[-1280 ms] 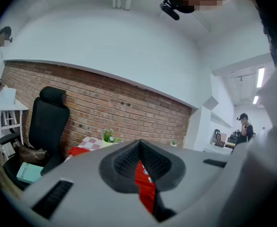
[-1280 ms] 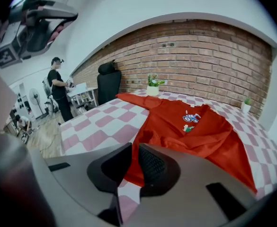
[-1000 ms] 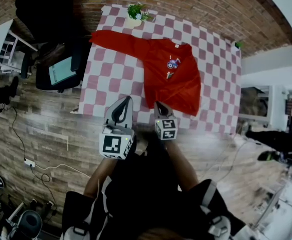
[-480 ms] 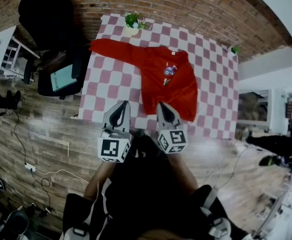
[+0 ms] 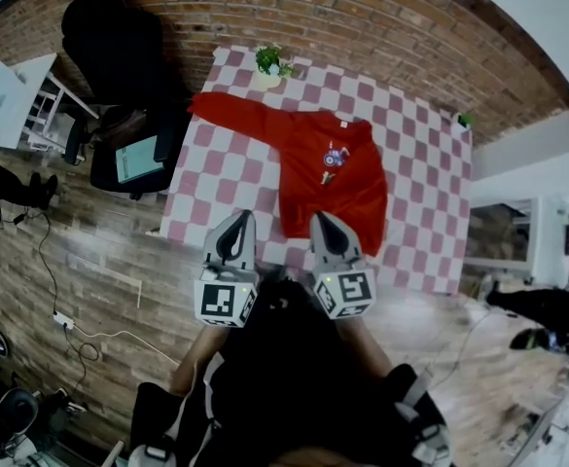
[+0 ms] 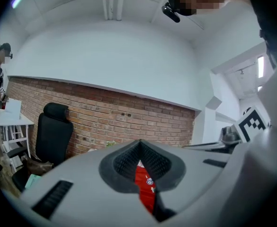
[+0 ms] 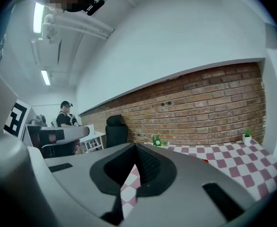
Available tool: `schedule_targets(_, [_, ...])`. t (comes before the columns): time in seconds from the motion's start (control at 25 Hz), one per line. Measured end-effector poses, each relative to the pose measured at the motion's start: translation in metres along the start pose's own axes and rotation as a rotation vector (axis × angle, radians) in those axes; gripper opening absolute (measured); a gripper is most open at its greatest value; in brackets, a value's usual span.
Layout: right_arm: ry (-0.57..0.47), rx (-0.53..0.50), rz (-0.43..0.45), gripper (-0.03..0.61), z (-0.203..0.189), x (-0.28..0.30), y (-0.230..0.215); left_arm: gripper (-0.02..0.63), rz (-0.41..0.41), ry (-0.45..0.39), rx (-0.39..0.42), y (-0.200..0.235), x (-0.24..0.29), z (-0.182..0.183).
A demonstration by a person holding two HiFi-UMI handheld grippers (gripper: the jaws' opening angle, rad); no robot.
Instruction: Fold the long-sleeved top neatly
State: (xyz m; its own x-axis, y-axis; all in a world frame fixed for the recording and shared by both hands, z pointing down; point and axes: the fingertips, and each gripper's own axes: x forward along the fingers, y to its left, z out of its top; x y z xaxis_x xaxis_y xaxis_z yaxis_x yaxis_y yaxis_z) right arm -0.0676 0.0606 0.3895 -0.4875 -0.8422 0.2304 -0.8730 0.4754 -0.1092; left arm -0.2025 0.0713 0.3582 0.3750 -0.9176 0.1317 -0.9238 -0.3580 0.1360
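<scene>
A red long-sleeved top with a small printed badge lies on the pink-and-white checked table. One sleeve stretches out to the far left; the body appears partly folded. My left gripper and right gripper are both shut and empty, held side by side above the table's near edge, short of the top's hem. A red strip of the top shows through the left gripper's jaw notch. Checked cloth shows through the right gripper's notch.
A small potted plant stands at the table's far edge, another tiny plant at the far right corner. A black office chair and a stool with a tablet stand left of the table. A brick wall runs behind.
Both grippers have lifted, the right one clearly more, coming level with the left. The view has shifted slightly; the top has not moved.
</scene>
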Motion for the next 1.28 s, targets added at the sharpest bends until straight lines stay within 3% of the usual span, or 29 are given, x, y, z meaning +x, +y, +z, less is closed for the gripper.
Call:
schedule_targets(0.4, [-0.030, -0.001, 0.025, 0.008, 0.013, -0.012, -0.001, 0.022, 0.017, -0.019, 0.005, -0.009, -0.002, 0.004])
schedule_targets(0.48, [-0.031, 0.012, 0.033, 0.008, 0.017, -0.014, 0.001, 0.203, 0.023, -0.014, -0.008, -0.009, -0.001, 0.003])
schedule_targets(0.8, [-0.044, 0.007, 0.074, 0.008, 0.020, -0.017, -0.002, 0.210, 0.080, -0.002, -0.011, -0.009, -0.002, -0.002])
schedule_targets(1.28, [-0.048, -0.017, 0.200, 0.008, 0.020, 0.001, 0.000, 0.210, 0.266, 0.026, -0.025, 0.022, -0.024, -0.015])
